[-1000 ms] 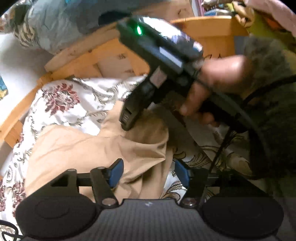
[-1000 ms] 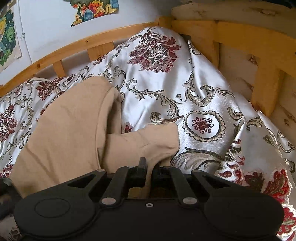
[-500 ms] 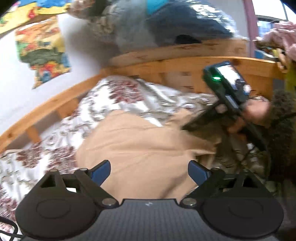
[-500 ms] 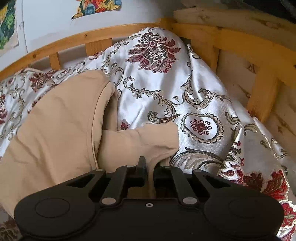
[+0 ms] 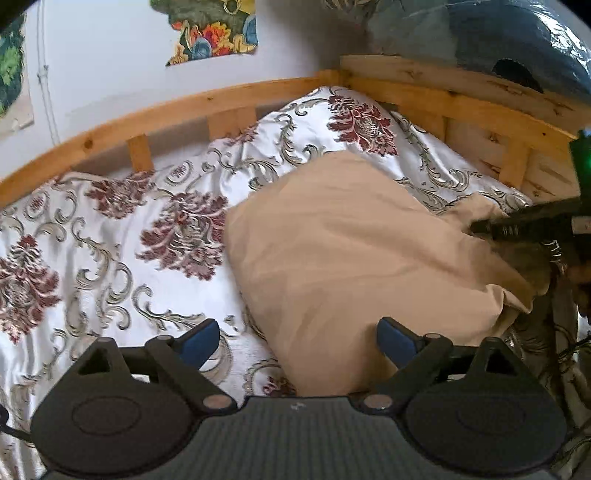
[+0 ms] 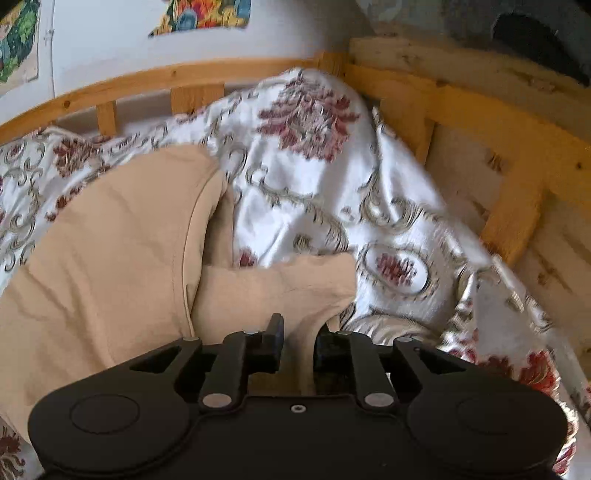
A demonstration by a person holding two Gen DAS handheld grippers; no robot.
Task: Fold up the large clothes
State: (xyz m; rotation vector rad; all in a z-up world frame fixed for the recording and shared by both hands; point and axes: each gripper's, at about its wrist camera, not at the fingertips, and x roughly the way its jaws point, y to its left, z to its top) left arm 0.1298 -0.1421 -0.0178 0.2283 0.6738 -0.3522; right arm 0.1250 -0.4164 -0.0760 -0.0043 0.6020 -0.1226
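A beige garment lies folded on the floral bedspread. My left gripper hovers over the garment's near edge, its blue pads wide open with nothing gripped between them. In the right wrist view, a beige sleeve end is folded across beside the garment's body. My right gripper sits low over that sleeve; its jaws are opening, and a strip of beige cloth stands loose in the gap. In the left wrist view, one of the right gripper's black fingers reaches in from the right edge onto the garment.
A wooden bed rail runs along the back and turns a corner to the right side. Bundled bedding sits on the rail at the top right. Colourful pictures hang on the white wall. A person's hand shows at the right edge.
My left gripper has pulled back and to the left, rolled level and opened wider. My right gripper has stayed in place, and its jaws have parted from the sleeve cloth they pinched.
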